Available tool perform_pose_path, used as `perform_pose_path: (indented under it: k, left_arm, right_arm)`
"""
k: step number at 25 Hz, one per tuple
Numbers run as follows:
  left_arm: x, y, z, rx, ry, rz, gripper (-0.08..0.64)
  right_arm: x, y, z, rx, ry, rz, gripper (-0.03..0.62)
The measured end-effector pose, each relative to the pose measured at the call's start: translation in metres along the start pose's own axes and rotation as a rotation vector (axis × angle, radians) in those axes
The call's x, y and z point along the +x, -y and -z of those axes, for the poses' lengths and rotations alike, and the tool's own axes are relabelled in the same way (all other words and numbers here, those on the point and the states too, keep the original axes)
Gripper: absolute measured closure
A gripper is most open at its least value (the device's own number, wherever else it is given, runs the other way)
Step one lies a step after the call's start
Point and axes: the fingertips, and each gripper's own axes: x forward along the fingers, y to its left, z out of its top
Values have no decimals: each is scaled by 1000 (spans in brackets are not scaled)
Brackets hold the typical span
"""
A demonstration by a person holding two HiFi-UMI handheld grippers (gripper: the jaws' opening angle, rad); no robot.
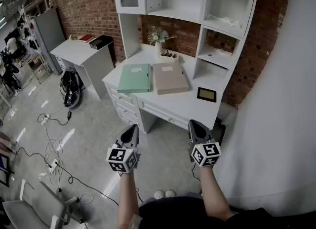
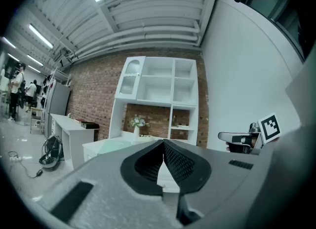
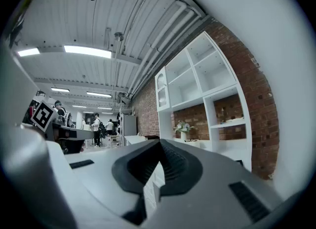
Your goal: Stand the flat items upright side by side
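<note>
Both flat items lie face-down on the left half of the desk [image 1: 197,105]. The green file box [image 1: 134,78] is at the left edge and the beige file box [image 1: 170,78] is just beside it toward the middle, with their long sides parallel. The left gripper [image 1: 132,128] and right gripper [image 1: 194,124] hang level, well apart from the desk's front edge, each with jaws clenched on nothing.

The step in hand appears to be the approach.
- Open the jaws before reaching the front edge.
- Take one box by its near short edge and tip it onto a long edge.
- Steady it with the other gripper until the second box stands against it.

Clearances:
- A flower vase [image 1: 158,39] and a small planter [image 1: 169,55] stand at the rear edge, behind the boxes.
- A dark picture frame [image 1: 206,94] lies near the front right corner.
- Cables [image 1: 54,119] trail across the floor to the left.
</note>
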Motion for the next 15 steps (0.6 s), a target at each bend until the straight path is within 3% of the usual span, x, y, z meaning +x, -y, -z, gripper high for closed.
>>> perform_pose_path:
  k: [15]
  left_arm:
    - [7, -4, 12, -22, -21, 22, 551]
  right_arm:
    - [10, -7, 10, 26, -23, -35, 594]
